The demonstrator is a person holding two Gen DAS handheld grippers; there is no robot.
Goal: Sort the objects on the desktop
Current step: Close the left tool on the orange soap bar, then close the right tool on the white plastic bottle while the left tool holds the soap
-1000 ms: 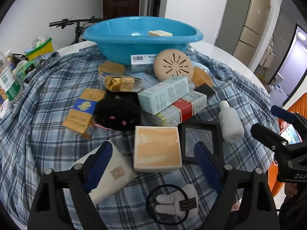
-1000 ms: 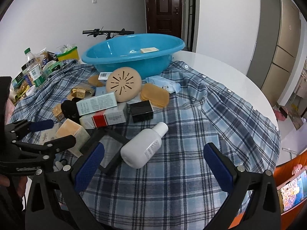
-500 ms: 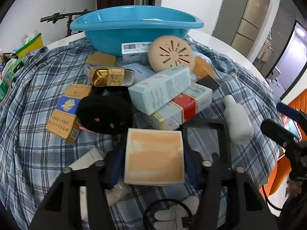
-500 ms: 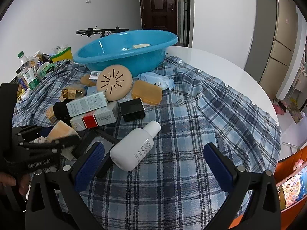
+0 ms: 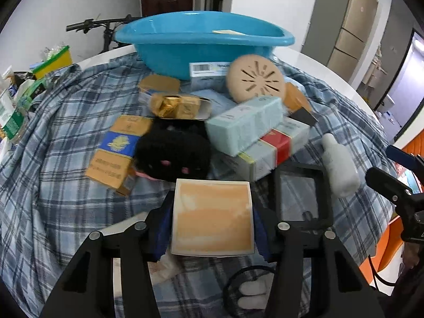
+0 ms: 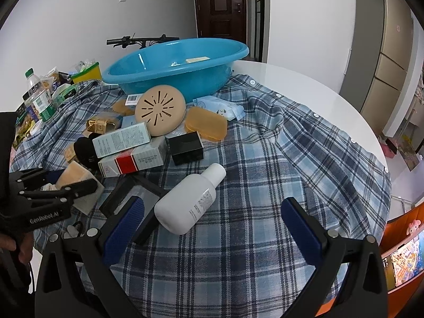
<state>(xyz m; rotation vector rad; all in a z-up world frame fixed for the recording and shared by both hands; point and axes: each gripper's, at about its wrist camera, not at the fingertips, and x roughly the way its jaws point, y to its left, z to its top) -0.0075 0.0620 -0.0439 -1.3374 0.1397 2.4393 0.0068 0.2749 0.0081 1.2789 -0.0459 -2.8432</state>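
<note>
The left gripper (image 5: 212, 218) is clamped on a square orange box (image 5: 212, 216) with a white border, its blue pads pressed against the box's two sides in the lower middle of the left wrist view; whether the box is off the plaid cloth (image 6: 265, 185) or touching it I cannot tell, since the view there is blurred. Just right of the box lies a black square frame (image 5: 302, 193), and beyond that, at the right of the frame, a white bottle (image 5: 338, 167) on its side. Above the box sits a black fuzzy item (image 5: 173, 153) with small pink spots, and to its left a blue and gold carton (image 5: 118, 149). A pale green carton (image 5: 245, 124) lies across a grey carton with a red band (image 5: 275, 149) in the middle of the frame. Behind them a round tan vented disc (image 5: 255, 82) leans against the blue basin (image 5: 204, 43) at the upper middle, and a flat pale item rests inside the basin. In the right wrist view the right gripper (image 6: 212, 225) hangs with its fingers wide apart and nothing between them, low in the frame, with the white bottle lying just ahead of its left finger. A small black box (image 6: 186, 144) sits beyond the bottle's cap, and an orange soap case (image 6: 206, 126) lies past that.
</note>
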